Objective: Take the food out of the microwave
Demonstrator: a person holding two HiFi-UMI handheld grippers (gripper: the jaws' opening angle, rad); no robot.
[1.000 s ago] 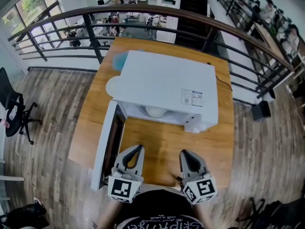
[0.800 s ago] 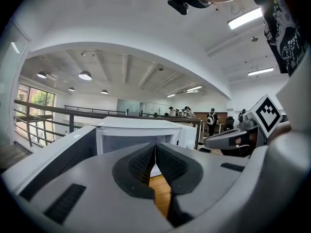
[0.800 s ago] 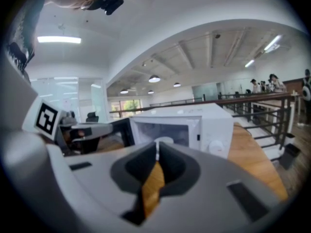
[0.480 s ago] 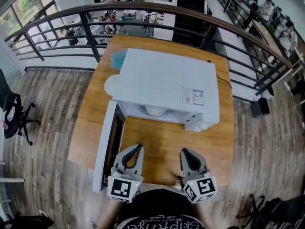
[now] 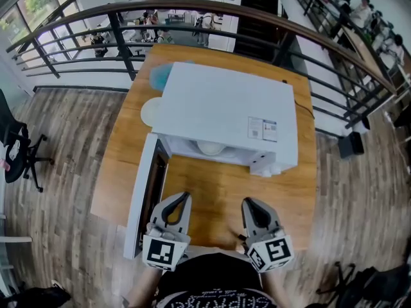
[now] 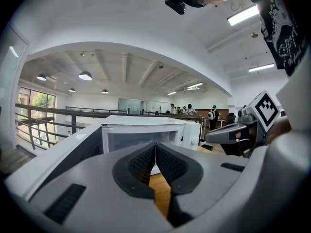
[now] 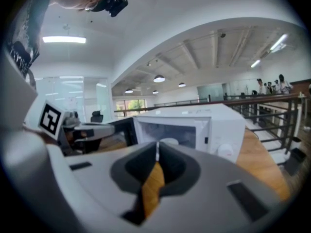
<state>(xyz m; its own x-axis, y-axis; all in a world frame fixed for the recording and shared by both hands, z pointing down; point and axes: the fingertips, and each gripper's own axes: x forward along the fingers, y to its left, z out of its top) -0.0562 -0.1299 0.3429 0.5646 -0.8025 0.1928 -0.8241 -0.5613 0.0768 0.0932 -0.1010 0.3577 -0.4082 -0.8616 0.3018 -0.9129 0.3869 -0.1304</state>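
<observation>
On the counter point(image 5: 218, 194): microwave point(image 5: 225, 111), door point(image 5: 146, 191) swung open leftward.
Food point(image 5: 210, 149): pale dish inside microwave.
Left hand-held gripper point(image 5: 185, 196): jaws together, empty, beside door.
Right hand-held gripper point(image 5: 246, 202): jaws together, empty, over counter.

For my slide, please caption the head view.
Shut, the left gripper and right gripper face the open microwave, white dish inside.

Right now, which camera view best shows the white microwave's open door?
Head view: the whole white microwave door swung open leftward. Left gripper view shows its inner face; right gripper view, a dark sliver.
</observation>
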